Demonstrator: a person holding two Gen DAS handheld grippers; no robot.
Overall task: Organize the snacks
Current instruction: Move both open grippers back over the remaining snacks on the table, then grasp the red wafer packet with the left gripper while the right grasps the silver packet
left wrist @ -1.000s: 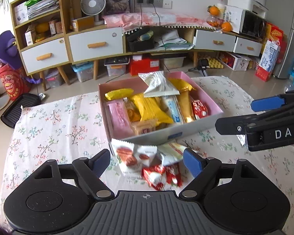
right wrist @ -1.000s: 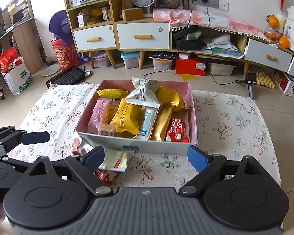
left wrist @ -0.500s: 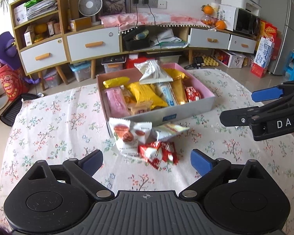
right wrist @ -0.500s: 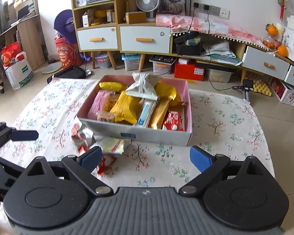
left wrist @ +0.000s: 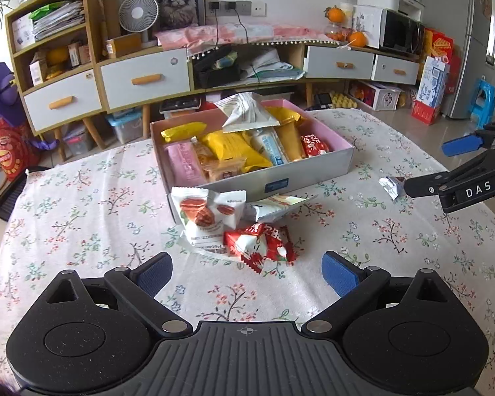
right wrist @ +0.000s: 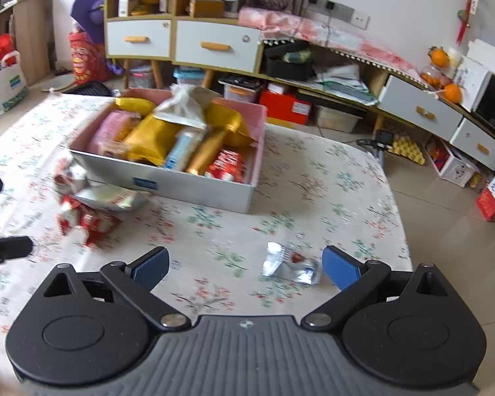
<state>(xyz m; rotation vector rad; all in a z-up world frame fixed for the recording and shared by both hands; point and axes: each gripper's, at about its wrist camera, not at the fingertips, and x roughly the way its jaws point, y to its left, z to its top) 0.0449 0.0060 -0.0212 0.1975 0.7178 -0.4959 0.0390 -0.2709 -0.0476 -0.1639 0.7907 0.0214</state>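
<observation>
The right gripper (right wrist: 244, 265) is opening wide, empty, over a small silver snack packet (right wrist: 288, 264) near its right pad – light, crinkly, slippery; pinch its middle. The left gripper (left wrist: 246, 270) gapes empty before the red packets (left wrist: 259, 242).

Blur, overlaps and cropped edges

The right wrist view was smeared, so print on the red packets (right wrist: 85, 221) was unreadable. The nut pack (left wrist: 208, 214) hid the box's (left wrist: 313, 175) near corner and part of the white pack (left wrist: 274, 206). The right gripper's (left wrist: 425, 168) body was cut off at the frame edge.
</observation>
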